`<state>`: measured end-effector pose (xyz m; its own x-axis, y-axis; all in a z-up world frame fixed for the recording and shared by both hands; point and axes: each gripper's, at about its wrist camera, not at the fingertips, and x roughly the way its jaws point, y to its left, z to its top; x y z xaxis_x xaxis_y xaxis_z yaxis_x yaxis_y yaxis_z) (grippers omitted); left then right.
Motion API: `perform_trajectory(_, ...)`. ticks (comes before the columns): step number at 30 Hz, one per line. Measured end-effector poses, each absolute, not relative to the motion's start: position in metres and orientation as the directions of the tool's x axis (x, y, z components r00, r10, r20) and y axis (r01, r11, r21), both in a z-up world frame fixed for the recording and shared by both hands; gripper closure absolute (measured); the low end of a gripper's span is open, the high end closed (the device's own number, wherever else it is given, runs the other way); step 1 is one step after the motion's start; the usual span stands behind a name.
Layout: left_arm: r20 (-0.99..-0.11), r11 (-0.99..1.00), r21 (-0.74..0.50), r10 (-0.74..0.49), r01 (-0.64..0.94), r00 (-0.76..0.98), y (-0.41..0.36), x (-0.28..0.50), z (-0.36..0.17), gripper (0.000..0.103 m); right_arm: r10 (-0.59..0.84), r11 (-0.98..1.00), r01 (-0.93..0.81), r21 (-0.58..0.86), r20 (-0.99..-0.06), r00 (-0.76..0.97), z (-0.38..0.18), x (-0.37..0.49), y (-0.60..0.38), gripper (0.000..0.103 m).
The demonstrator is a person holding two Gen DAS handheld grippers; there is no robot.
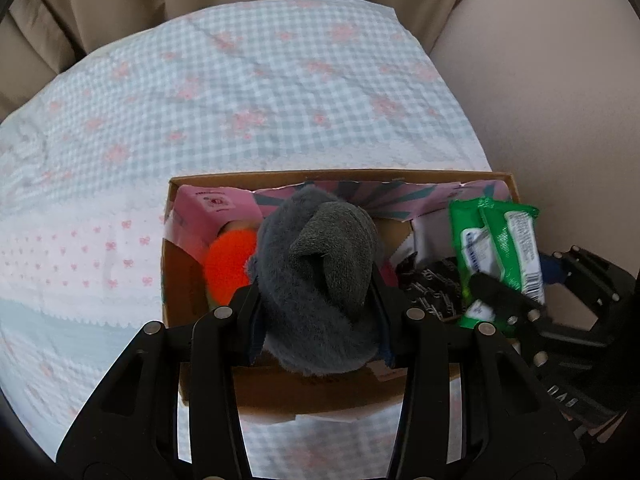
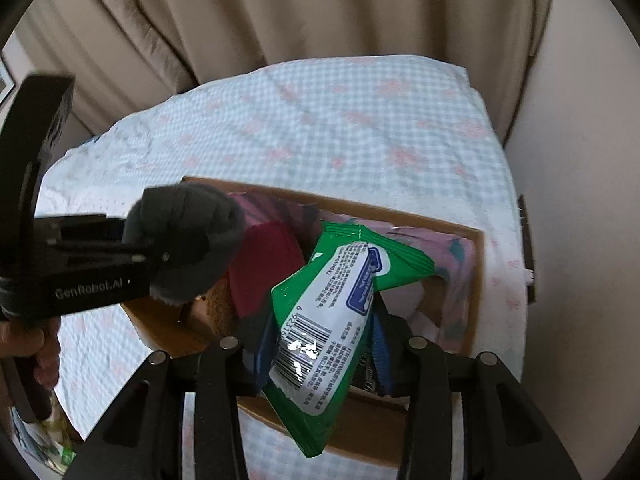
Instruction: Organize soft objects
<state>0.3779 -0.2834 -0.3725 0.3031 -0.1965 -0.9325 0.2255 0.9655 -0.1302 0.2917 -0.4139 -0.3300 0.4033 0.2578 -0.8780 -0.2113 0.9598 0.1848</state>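
Beige curtains (image 1: 120, 4) fill the top of both views, and below them a checked bedspread (image 1: 240, 92) with pink flowers spreads across the middle of the frame. Lower centre of the left view sits the cardboard box (image 1: 176, 264), open-topped, a pink printed liner (image 1: 208, 210) along its far wall. Over it, the left gripper (image 1: 316, 284) is clamped on a grey plush toy (image 1: 316, 268), squeezing it between both fingers, dead centre of that view. Lower centre of the right view, the right gripper (image 2: 320, 344) pinches a green wipes pack (image 2: 328, 320), which hangs tilted above the box's right half. An orange pom-pom (image 1: 228, 268) peeks out at the box's left, and black binder clips (image 1: 432, 284) lie deep on the right.

Risks now: both tools crowd one opening, so they could knock together. That slick pack is held near one end and looks ready to swing or slip. The plush could spring out if released too high, I reckon.
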Motion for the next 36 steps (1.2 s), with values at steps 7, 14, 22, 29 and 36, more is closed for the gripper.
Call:
perform_trajectory(7, -0.925, 0.977, -0.079, -0.147, 0.200, 0.351, -0.269, 0.378, -0.361, 0.000, 0.245, 0.953, -0.270, 0.141, -0.881, 0.406, -0.342, 0.280, -0.395, 0.005)
perform_trajectory(14, -0.916, 0.975, -0.127, -0.186, 0.184, 0.356, -0.249, 0.376, -0.351, 0.000, 0.206, 0.970, -0.212, 0.121, -0.872, 0.444, -0.334, 0.272, -0.399, 0.005)
perform_trajectory(22, -0.888, 0.967, -0.146, -0.222, 0.211, 0.403, -0.239, 0.362, -0.319, 0.000, 0.178, 0.979, -0.174, 0.103, -0.851, 0.493, -0.302, 0.266, -0.393, 0.005)
perform_trajectory(29, -0.839, 0.958, -0.174, -0.265, 0.228, 0.474, -0.214, 0.330, -0.256, 0.000, 0.178, 0.982, -0.153, 0.112, -0.818, 0.547, -0.247, 0.247, -0.376, 0.005)
perform_trajectory(36, -0.764, 0.960, -0.180, -0.273, 0.213, 0.584, -0.160, 0.278, -0.163, 0.000, 0.156, 0.988, -0.115, 0.107, -0.730, 0.665, -0.155, 0.208, -0.340, 0.005)
